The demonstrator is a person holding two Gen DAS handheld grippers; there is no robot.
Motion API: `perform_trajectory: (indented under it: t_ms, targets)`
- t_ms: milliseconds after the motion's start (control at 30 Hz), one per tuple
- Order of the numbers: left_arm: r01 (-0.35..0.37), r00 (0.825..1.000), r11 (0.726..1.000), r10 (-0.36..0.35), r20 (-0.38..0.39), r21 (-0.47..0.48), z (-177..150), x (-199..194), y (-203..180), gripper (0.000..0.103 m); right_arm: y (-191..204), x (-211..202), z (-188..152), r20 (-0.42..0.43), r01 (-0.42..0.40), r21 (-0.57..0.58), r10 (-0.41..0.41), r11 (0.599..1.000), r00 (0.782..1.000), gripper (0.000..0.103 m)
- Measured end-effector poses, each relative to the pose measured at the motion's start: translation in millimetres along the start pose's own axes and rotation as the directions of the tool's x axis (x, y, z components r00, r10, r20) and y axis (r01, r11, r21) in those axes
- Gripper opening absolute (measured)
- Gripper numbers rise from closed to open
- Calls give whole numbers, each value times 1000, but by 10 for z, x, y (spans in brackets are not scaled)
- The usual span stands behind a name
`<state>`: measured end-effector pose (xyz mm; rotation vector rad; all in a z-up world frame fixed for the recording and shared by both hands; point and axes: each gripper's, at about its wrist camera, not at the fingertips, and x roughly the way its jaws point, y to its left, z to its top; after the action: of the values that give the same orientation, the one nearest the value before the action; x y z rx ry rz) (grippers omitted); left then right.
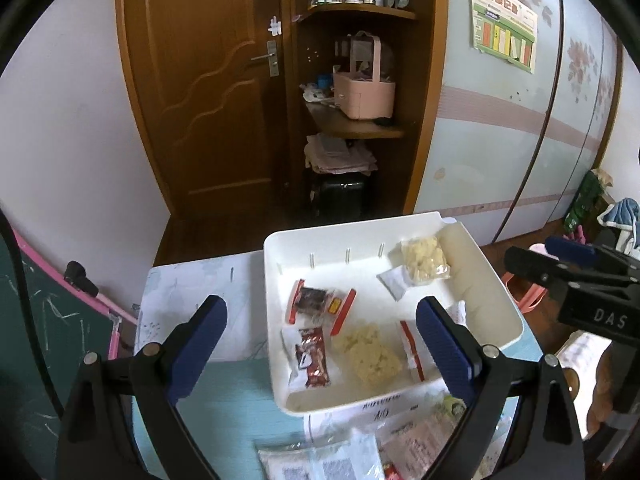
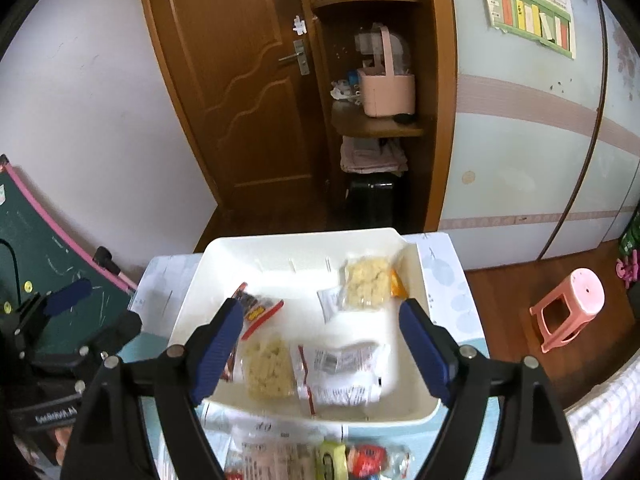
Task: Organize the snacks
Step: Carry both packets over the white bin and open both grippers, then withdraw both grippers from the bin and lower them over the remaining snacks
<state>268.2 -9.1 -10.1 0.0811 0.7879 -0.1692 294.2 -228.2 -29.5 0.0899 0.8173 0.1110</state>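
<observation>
Snacks lie in white tray [image 1: 496, 280] on a paper-covered table [image 1: 188, 292]: two pale crumbly packs [image 1: 424, 258], red-edged wrappers [image 1: 320, 302], a clear bag [image 2: 344, 368]. More packets [image 2: 360, 460] sit on the table's near edge. Room: brown door [image 1: 208, 92], shelf nook with pink basket [image 1: 364, 92], pink stool [image 2: 568, 308]. Left gripper [image 1: 320, 352] jaws wide apart, empty, over the tray. Right gripper [image 2: 320, 350] jaws also apart, nothing held. Both angled down at the tray.
</observation>
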Motion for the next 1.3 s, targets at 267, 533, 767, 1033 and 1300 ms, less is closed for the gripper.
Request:
perform_trajectory:
  t_ms: [267,533,767,1033,1300]
  targets:
    - [-21,999,999,20,25,45,-185,-511,24,95,46,-433,-210,10,4,-32,-3,999,1000,81]
    - [8,1000,997,-10,17,81,-439,-975,-9,95,173,-840,-498,18,14,-74,-12,997,1000,81]
    - [75,996,990,-70,-50,116,-755,-1222,-125,95,252,-1088,-914,3,-6,-112,6,994,1000,89]
    - [150,983,982,-137,-119,113,-1191,-1172,-278,103,192,-875,-1592,-105,-3,-106,-8,994,994,89]
    - [122,966,992,-123,-227,-20,-1686,-556,-205,103,105,-438,-2225,-234,5,-52,-17,999,972,89]
